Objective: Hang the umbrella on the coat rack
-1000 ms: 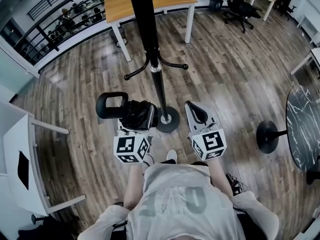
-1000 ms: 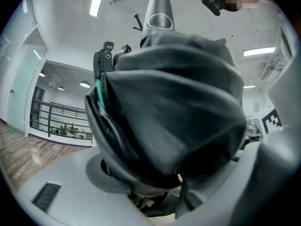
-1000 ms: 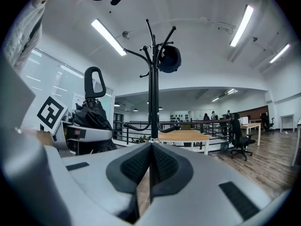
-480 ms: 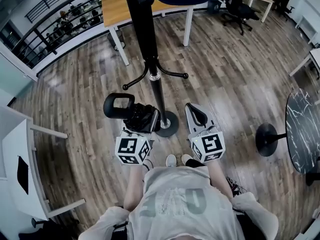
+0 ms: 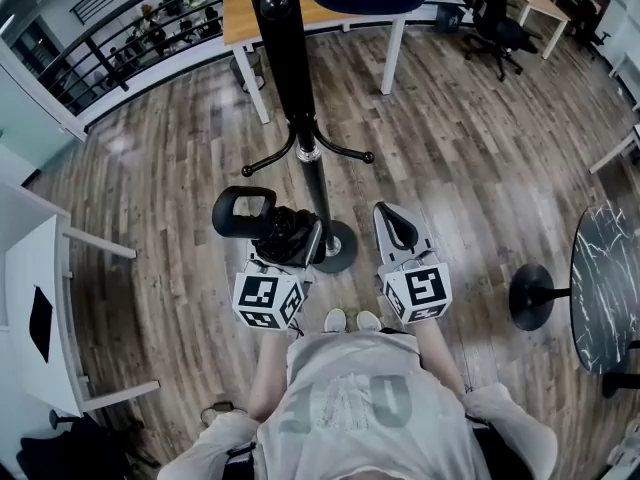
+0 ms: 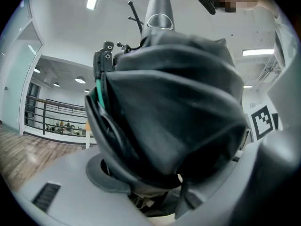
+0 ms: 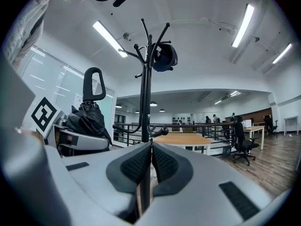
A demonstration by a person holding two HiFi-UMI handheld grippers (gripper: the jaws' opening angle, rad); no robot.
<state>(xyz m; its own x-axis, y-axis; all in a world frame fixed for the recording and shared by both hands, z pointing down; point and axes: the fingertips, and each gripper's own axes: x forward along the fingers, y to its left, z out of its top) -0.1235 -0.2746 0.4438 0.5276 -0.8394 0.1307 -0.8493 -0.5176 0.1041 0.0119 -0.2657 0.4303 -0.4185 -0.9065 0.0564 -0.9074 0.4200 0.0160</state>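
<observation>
Looking down, I see my left gripper (image 5: 286,240) clamped around the folded black umbrella (image 5: 270,226). The umbrella's loop handle points away from me, just left of the black coat rack (image 5: 290,58), whose round base sits on the wooden floor (image 5: 470,168) between my two grippers. My right gripper (image 5: 392,216) sits just right of that base, jaws together and empty. A wooden table (image 5: 240,18) stands beyond the rack and a dark round table (image 5: 605,288) is well off to my right.

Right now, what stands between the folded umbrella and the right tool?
In the head view, the coat rack's black pole and round base show between the umbrella and the right tool.
</observation>
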